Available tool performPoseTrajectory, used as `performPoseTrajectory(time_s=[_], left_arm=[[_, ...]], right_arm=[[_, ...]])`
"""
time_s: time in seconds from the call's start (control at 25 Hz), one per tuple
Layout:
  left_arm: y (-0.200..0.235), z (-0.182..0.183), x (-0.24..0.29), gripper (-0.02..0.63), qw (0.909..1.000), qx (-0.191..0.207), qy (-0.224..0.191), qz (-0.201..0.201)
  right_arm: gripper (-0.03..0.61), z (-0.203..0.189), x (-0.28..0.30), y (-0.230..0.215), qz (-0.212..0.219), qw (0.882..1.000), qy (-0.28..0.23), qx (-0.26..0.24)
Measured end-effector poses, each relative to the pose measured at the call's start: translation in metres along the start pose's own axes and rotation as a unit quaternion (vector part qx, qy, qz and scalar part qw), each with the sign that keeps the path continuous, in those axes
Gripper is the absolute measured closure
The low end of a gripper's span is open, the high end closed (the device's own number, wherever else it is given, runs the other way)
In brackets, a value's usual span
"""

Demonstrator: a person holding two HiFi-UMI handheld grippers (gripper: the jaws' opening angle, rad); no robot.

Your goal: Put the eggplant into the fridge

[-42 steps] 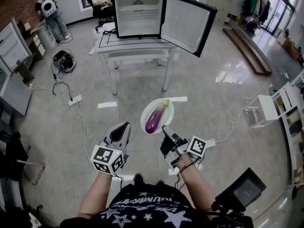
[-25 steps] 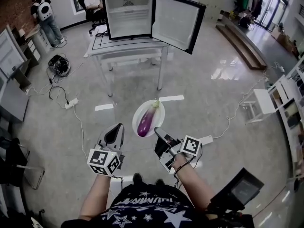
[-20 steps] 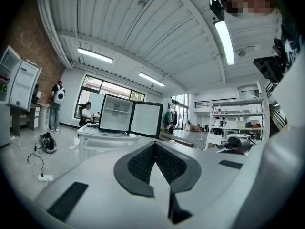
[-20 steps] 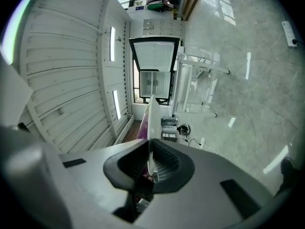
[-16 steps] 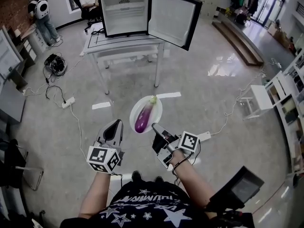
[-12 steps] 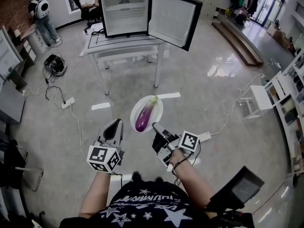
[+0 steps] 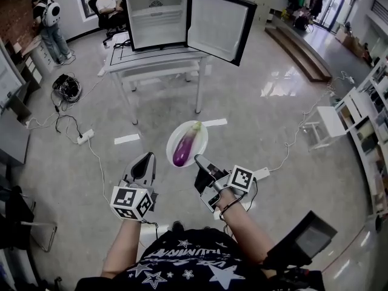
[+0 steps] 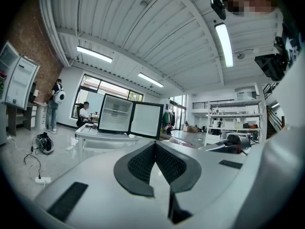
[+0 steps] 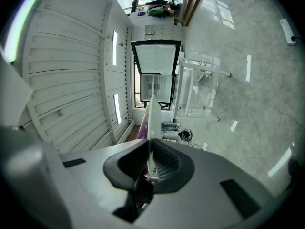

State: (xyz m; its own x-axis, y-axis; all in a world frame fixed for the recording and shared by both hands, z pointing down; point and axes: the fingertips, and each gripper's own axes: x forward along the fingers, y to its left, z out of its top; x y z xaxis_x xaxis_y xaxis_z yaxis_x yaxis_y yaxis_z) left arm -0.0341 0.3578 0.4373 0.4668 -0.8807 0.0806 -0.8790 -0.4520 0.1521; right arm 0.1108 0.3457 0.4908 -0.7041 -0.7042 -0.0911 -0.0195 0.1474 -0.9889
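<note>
Right gripper (image 7: 199,160) sat at lower centre of the head view, jaws pinched on the near rim of a white plate (image 7: 199,136). The right gripper view showed that plate edge-on, clamped between the pads. Purple eggplant (image 7: 184,148) lay lengthwise on the plate, green stem end pointing to the top of the frame, held up over the grey floor (image 7: 260,120). Left gripper (image 7: 145,158) was just lower left of the plate, apart from it, jaws pressed together. Black mini fridge (image 7: 156,18) stood at top centre on a white table (image 7: 159,58), door (image 7: 216,22) swung wide to the right, white inside facing the camera. Fridge was well apart from the eggplant. Upper left: a seated person (image 7: 108,2), a standing person (image 7: 48,22) wearing a backpack, and cables (image 7: 65,88) on the floor.
</note>
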Motion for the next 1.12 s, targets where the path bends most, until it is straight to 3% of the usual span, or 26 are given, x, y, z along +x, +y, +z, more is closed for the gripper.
performPoseTrajectory(time_s=[0.4, 0.72, 1.12], left_arm=[[0.031, 0.003, 0.003, 0.605, 0.9999, 0.004, 0.003, -0.016], [0.044, -0.012, 0.028, 0.604, 0.9997, -0.009, 0.019, -0.01], [0.075, -0.008, 0.114, 0.605, 0.9998, -0.002, 0.016, 0.011]], right_arm=[[0.556, -0.009, 0.021, -0.009, -0.018, 1.0, -0.014, -0.017], [0.555, 0.006, 0.029, -0.025, -0.023, 1.0, -0.017, -0.004], [0.557, 0.078, 0.093, -0.052, -0.022, 1.0, 0.013, 0.005]])
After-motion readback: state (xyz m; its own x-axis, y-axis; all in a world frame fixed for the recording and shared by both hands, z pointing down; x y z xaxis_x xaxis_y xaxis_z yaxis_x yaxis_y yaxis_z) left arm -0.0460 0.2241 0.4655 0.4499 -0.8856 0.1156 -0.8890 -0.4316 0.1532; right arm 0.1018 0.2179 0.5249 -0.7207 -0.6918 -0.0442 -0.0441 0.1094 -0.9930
